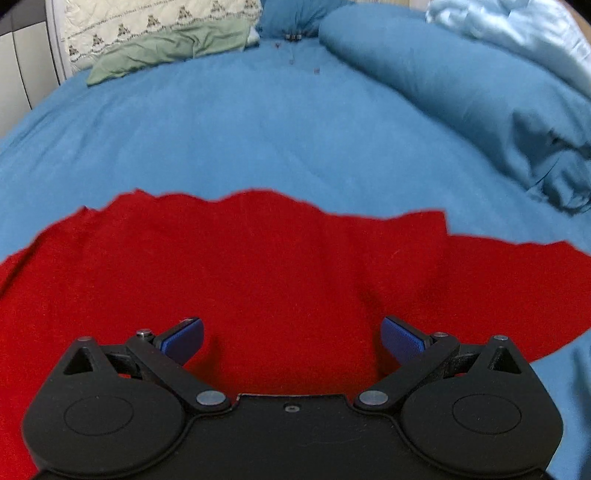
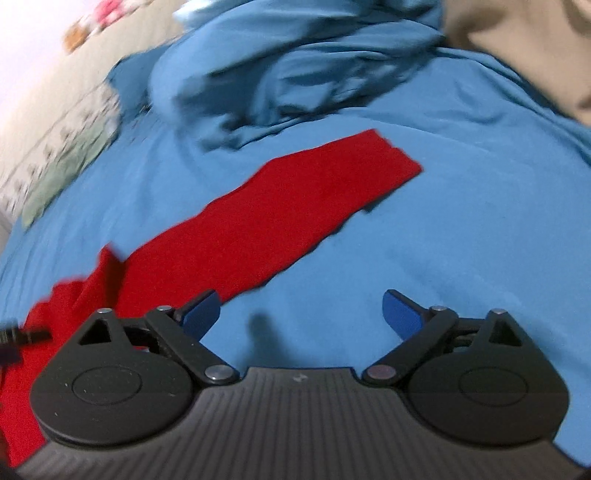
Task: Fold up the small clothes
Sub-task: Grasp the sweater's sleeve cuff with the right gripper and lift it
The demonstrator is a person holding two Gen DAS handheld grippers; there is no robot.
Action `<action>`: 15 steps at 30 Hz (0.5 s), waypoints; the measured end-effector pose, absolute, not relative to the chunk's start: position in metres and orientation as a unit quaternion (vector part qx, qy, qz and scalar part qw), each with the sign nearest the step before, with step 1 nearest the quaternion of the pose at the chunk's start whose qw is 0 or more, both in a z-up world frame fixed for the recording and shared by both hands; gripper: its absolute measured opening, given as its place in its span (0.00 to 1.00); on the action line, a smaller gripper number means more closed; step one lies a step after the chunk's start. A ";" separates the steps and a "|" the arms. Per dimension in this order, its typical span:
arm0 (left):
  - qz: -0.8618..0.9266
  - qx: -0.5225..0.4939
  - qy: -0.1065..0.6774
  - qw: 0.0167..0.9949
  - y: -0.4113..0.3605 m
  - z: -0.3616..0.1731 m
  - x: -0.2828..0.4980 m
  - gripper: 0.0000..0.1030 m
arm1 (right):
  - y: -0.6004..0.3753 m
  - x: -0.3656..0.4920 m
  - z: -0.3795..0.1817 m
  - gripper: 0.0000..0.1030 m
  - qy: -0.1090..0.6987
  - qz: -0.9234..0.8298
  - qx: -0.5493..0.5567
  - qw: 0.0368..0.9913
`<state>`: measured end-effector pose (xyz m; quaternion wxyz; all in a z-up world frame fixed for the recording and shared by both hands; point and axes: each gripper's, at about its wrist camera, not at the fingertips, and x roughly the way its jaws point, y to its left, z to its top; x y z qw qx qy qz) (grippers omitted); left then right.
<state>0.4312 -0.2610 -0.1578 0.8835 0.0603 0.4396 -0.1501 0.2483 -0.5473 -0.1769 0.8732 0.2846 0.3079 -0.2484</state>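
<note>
A red garment lies spread flat on the blue bedsheet. My left gripper is open and empty, hovering low over the garment's middle. In the right wrist view the same red garment stretches diagonally, one sleeve reaching up to the right. My right gripper is open and empty over bare sheet, just right of the garment's lower edge. That view is motion-blurred.
A bunched blue duvet lies at the back right, also in the right wrist view. A green cloth and a patterned cream pillow lie at the back left. A dark object shows at the left edge.
</note>
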 end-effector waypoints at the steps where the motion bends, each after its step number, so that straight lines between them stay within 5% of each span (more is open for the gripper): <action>1: -0.148 0.064 0.442 0.882 -0.263 -0.163 0.434 1.00 | -0.556 0.251 -0.182 0.96 0.297 -0.254 0.293 0.873; 6: -0.139 0.069 0.447 0.881 -0.270 -0.183 0.447 1.00 | -0.597 0.268 -0.199 0.75 0.259 -0.272 0.340 0.862; 11: -0.141 0.086 0.438 0.884 -0.276 -0.186 0.450 1.00 | -0.617 0.283 -0.206 0.40 0.247 -0.287 0.340 0.861; 15: -0.151 0.080 0.441 0.881 -0.270 -0.184 0.452 1.00 | -0.621 0.289 -0.207 0.21 0.244 -0.294 0.342 0.859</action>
